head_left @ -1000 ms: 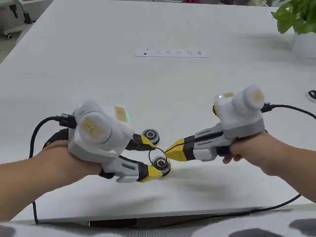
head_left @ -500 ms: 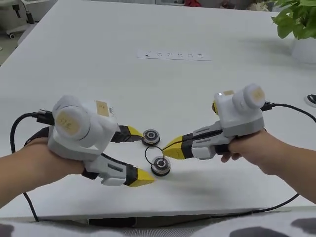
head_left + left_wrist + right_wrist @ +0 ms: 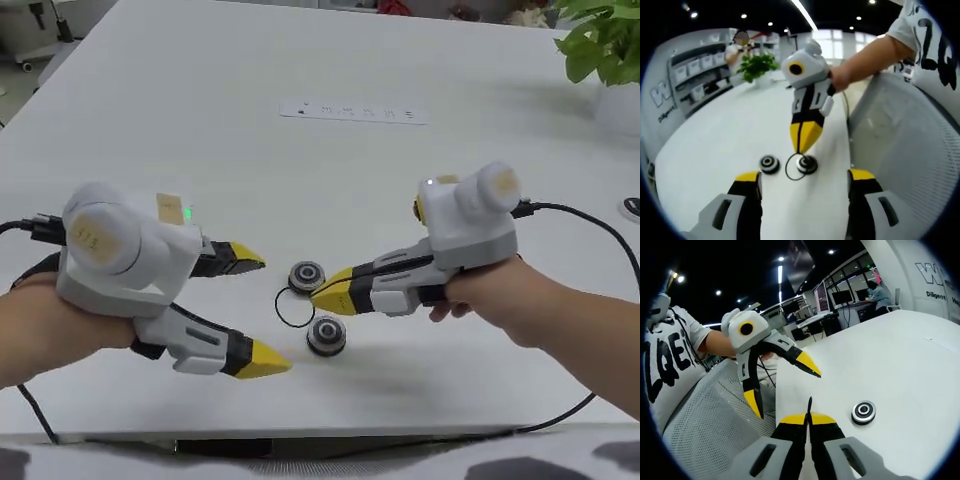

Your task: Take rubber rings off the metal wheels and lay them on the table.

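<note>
Right gripper (image 3: 322,294): jaws pressed together on a thin black rubber ring (image 3: 279,308), which hangs from the yellow tips as an open loop.
Left gripper (image 3: 255,312): jaws spread wide, gripping nothing, near the wheels.
Ring position: between the two metal wheels and free of both. Whether its lower edge touches the table (image 3: 420,190), I cannot tell.
Near wheel (image 3: 326,336): lies on the table just beside the loop.
Far wheel (image 3: 306,275): just behind the right tips, with a dark rim (perhaps a ring on it, too small to tell).
Done: one ring seems taken off its wheel.
Left: to lay this ring down, then check the other wheel.
</note>
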The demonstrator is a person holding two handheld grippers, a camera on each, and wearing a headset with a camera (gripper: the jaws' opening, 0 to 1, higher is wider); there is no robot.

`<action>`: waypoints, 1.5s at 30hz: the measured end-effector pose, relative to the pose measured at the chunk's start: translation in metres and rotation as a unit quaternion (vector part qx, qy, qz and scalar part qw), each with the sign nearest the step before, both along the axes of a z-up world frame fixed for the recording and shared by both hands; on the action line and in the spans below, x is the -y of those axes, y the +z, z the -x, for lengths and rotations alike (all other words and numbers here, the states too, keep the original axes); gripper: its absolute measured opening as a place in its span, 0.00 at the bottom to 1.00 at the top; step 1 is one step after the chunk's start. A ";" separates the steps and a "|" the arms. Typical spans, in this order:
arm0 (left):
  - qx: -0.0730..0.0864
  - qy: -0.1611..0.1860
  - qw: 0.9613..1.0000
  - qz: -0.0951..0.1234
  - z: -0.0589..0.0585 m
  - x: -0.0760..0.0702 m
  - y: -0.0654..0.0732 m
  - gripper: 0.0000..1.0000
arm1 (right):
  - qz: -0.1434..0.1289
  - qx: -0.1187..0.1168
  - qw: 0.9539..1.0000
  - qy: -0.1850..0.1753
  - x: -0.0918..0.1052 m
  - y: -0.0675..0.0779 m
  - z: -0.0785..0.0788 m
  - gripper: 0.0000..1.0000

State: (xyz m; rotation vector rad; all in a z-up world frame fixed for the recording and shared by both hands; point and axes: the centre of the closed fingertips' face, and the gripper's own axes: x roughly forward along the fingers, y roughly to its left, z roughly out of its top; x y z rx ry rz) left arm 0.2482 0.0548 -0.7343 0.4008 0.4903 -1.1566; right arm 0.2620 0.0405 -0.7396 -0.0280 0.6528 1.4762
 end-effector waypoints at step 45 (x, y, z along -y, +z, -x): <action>-0.013 0.041 0.999 0.003 -0.007 -0.031 -0.008 0.73 | 0.042 -0.001 0.999 0.012 -0.021 -0.046 -0.001 0.00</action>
